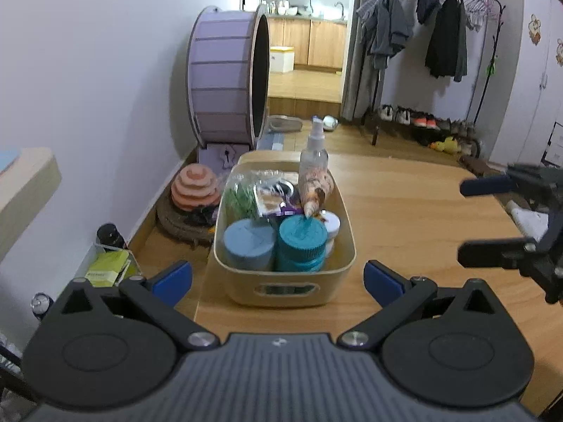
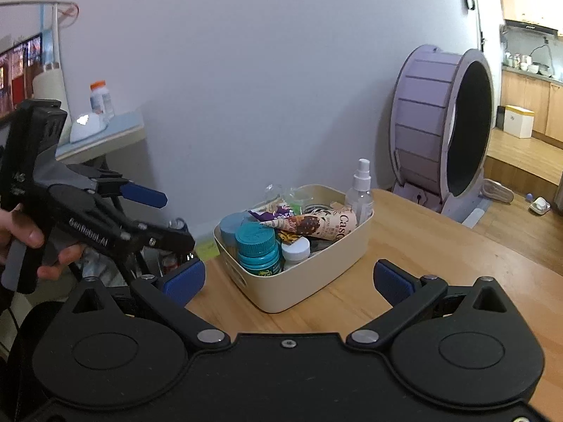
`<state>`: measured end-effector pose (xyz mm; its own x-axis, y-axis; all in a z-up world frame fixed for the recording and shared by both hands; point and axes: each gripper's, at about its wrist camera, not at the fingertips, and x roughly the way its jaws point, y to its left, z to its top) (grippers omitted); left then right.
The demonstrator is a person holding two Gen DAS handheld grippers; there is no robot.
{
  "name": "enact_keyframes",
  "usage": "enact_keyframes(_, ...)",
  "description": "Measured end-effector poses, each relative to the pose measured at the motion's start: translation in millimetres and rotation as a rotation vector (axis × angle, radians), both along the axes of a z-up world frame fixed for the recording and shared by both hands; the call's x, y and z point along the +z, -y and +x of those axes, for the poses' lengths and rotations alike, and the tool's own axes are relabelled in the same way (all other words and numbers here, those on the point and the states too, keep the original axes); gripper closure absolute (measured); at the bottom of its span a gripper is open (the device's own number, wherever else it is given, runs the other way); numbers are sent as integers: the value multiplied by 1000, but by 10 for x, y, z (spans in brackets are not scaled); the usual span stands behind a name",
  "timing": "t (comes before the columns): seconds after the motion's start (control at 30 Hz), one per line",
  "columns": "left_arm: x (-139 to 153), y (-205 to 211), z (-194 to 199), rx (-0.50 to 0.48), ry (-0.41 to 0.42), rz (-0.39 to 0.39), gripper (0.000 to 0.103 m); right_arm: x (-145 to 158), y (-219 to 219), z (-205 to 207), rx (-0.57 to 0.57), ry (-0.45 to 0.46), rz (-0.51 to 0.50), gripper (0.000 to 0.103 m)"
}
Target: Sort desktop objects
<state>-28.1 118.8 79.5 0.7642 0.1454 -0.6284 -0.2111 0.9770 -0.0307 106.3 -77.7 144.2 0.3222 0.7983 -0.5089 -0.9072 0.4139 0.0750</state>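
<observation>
From the left wrist view, the left gripper (image 1: 278, 279) hangs open and empty before the cream plastic bin (image 1: 246, 290) on the wooden table (image 1: 404, 204); everything seems already binned, so sorting looks finished, and withdrawal probably follows. The right wrist view adds the right gripper (image 2: 288, 279), likewise spread and empty, and a hand (image 2: 24, 242) holding the left tool.

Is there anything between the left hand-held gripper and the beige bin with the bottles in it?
Nothing visible. The left hand-held gripper is open and faces the beige bin directly, with only bare wooden table between them. The right hand-held gripper, also open, is off to the right side.
</observation>
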Motion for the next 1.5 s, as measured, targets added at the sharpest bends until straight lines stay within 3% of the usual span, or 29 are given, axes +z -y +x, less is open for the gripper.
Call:
enact_keyframes(0.17,5,-24,18,15,-46,-17,0,92,-114,10,53,31,-14,0)
enact_keyframes(0.43,39,-38,41,14,-107,-27,0,125,-192,117,63,-15,-75,0)
enact_keyframes(1.1,97,-36,62,-2,-152,-8,0,208,-397,118,69,-13,-210,0)
enact_keyframes(1.5,108,-31,71,4,-156,-6,0,236,-413,101,65,-7,-235,0)
